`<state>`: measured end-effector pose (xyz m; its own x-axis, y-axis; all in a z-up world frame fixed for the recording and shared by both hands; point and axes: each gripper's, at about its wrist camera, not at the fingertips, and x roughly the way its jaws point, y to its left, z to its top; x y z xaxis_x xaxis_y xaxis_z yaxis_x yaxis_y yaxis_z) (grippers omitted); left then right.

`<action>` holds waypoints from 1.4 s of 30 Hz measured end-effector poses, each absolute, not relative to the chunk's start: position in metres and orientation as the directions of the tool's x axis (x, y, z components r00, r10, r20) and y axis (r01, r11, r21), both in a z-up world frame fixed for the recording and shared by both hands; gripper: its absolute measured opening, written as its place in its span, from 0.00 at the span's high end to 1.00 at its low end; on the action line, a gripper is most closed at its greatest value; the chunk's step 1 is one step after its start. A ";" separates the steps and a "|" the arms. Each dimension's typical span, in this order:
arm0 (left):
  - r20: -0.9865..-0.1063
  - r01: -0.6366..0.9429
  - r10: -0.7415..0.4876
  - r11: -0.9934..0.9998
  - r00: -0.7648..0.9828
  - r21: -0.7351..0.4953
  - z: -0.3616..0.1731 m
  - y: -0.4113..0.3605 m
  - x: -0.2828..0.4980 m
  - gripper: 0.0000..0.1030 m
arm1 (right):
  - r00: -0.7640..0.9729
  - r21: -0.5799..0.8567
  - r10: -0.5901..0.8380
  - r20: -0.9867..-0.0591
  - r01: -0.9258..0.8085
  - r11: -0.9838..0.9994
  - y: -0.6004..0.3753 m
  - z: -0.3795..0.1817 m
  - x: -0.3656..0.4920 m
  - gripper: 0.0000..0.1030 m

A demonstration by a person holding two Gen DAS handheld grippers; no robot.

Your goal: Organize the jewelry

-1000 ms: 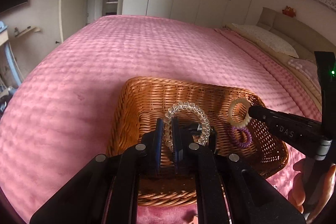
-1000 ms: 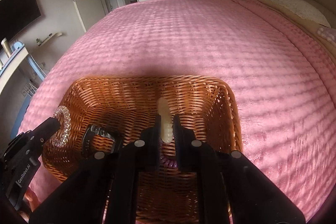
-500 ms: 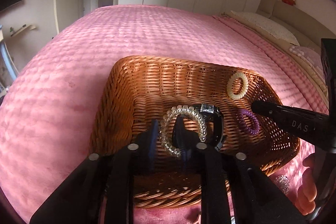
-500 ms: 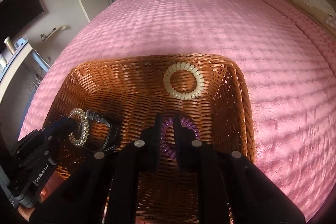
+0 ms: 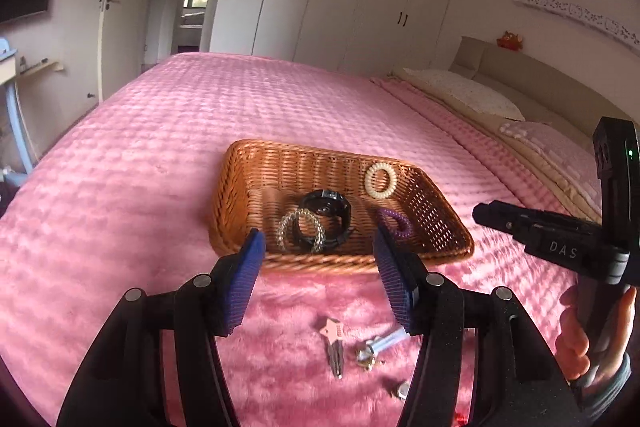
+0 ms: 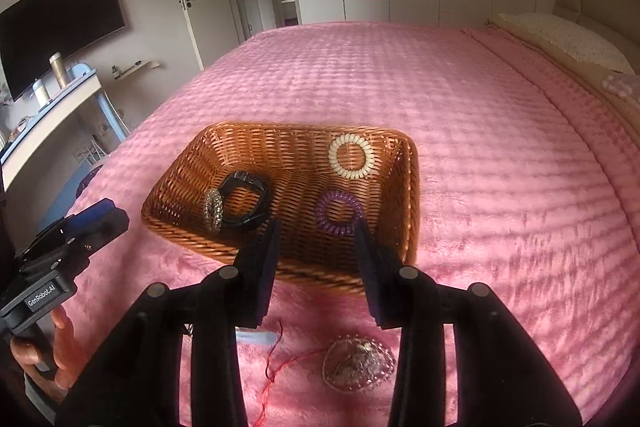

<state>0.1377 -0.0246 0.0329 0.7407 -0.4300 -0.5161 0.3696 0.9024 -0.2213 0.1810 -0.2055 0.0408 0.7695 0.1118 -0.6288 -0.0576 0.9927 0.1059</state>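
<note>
Both tongs, left gripper [image 5: 318, 253] and right gripper [image 6: 316, 239], just been opening, spread and empty, near the wicker basket [image 5: 256, 183]; inside: clear coil bracelet [image 5: 300, 231], black watch [image 5: 326, 209], cream coil tie [image 5: 380, 181], purple coil tie [image 6: 340, 213].

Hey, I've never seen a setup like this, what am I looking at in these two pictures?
A person holds a hand-held claw in each hand; a camera on each looks along its fingers. One picture comes from the left claw, the other from the right claw. Both claws have just been opening and hold nothing.

On the pink bedspread sits a wicker basket holding a cream coil hair tie, a purple coil hair tie, a clear coil hair tie and a black watch. In front lie keys, a clear heart-shaped piece and a red thread.
</note>
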 end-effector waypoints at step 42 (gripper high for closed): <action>-0.750 0.442 -0.417 0.878 0.512 -0.186 -0.064 -0.083 0.123 0.72 | 0.662 0.233 0.126 -0.738 0.075 0.970 -0.268 -0.067 0.143 0.66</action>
<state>0.1229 -0.0833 -0.0642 0.5124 -0.4174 -0.7505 0.4417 0.8776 -0.1865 0.1435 -0.2676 -0.0669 0.6625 0.1262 -0.7384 0.0747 0.9696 0.2328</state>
